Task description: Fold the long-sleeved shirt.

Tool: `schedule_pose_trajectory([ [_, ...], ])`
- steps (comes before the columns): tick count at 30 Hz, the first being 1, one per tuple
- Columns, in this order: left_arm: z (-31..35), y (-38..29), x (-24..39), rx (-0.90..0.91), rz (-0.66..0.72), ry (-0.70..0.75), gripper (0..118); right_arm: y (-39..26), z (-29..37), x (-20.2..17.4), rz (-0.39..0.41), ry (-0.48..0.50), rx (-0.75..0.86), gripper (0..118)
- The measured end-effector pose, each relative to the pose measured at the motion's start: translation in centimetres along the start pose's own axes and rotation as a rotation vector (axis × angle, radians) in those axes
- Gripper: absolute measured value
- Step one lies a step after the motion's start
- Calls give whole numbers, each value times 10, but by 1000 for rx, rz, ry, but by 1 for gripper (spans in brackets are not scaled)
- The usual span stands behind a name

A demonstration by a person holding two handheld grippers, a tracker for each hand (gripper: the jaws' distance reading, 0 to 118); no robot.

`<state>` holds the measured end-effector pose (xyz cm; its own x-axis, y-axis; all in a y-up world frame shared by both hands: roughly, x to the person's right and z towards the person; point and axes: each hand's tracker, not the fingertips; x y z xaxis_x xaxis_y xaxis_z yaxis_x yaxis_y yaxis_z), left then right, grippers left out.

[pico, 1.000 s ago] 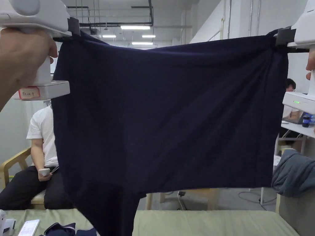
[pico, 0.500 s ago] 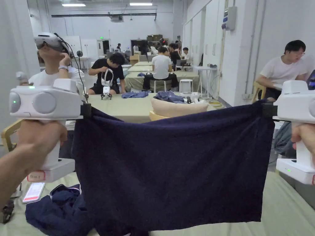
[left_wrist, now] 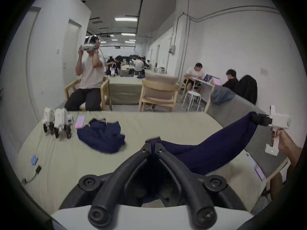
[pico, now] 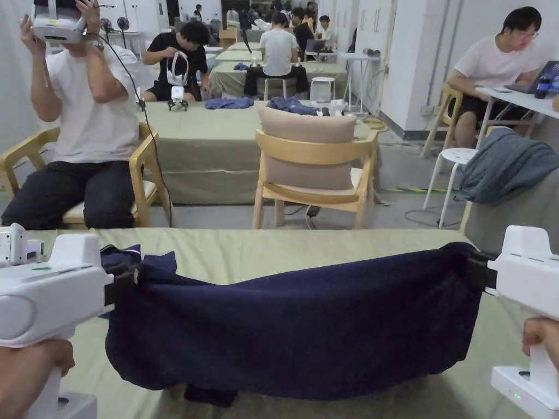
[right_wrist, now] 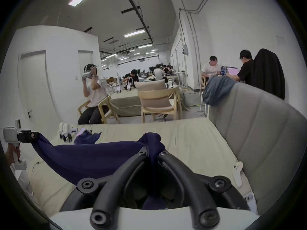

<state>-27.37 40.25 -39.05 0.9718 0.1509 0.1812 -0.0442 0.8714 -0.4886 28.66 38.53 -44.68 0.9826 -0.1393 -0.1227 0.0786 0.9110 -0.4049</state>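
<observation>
The navy long-sleeved shirt [pico: 295, 322] hangs stretched between my two grippers, sagging in the middle, with its lower edge resting on the green table [pico: 305, 248]. On the left, my left gripper [pico: 124, 279] is shut on one top corner; in the left gripper view its jaws [left_wrist: 153, 146] pinch the cloth [left_wrist: 216, 147]. My right gripper [pico: 476, 271] is shut on the other top corner, and in the right gripper view a bunched knot of cloth [right_wrist: 86, 157] sits between the closed jaws [right_wrist: 153, 151]. Both grippers are low, just above the table.
A second navy garment [left_wrist: 101, 137] lies crumpled at the table's far left, beside a phone [left_wrist: 79, 121] and white spare grippers [left_wrist: 56, 120]. A grey sofa [right_wrist: 259, 134] flanks the table's right. Beyond the far edge stand a wooden chair [pico: 314, 163] and a seated person [pico: 87, 120].
Both grippers have come down from head height to just above the table, carrying the shirt. Its lower part now lies on the table and the cloth between the grippers sags.
</observation>
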Motion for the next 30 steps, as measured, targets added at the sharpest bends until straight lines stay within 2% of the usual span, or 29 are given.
schedule_pose_trajectory([
  [3, 42, -58, 2, -56, 21, -22, 5, -52, 48, -2, 4, 24, -36, 5],
  [4, 57, -80, 5, -55, 41, 6, 5, -70, 65, -1, 35, 45, -66, 5],
  [6, 87, -120, 11, -113, 42, -33, 5, -109, 96, -3, 39, 42, -70, 5],
  [7, 99, -138, 14, -116, 56, -21, 5, -126, 106, -2, 52, 54, -124, 5],
  [8, 110, -157, 19, -157, 69, -18, 5, -146, 119, -1, 32, 49, -123, 5],
  [9, 119, -173, 22, -185, 79, -31, 5, -164, 128, 2, -23, 57, -157, 5],
  [10, 128, -190, 24, -204, 91, -27, 5, -181, 137, 5, -38, 56, -220, 5],
  [11, 136, -206, 26, -232, 110, -17, 5, -201, 147, 9, -26, 43, -217, 5],
  [13, 143, -234, 23, -295, 119, -19, 5, -233, 157, 17, -88, 45, -326, 5],
  [14, 145, -247, 24, -328, 119, 1, 5, -247, 164, 18, -70, 23, -356, 5],
  [18, 151, -278, 23, -416, 171, -3, 5, -289, 178, 15, -46, 21, -484, 5],
  [22, 154, -294, 32, -450, 128, 44, 5, -309, 181, 14, -91, 12, -567, 5],
  [25, 149, -301, 27, -475, 133, 54, 5, -318, 178, 11, -36, -8, -633, 5],
  [28, 145, -306, 22, -489, 154, 74, 5, -324, 175, 11, -44, -15, -634, 5],
  [30, 147, -310, 25, -498, 133, 78, 5, -324, 174, 8, -19, -16, -634, 5],
])
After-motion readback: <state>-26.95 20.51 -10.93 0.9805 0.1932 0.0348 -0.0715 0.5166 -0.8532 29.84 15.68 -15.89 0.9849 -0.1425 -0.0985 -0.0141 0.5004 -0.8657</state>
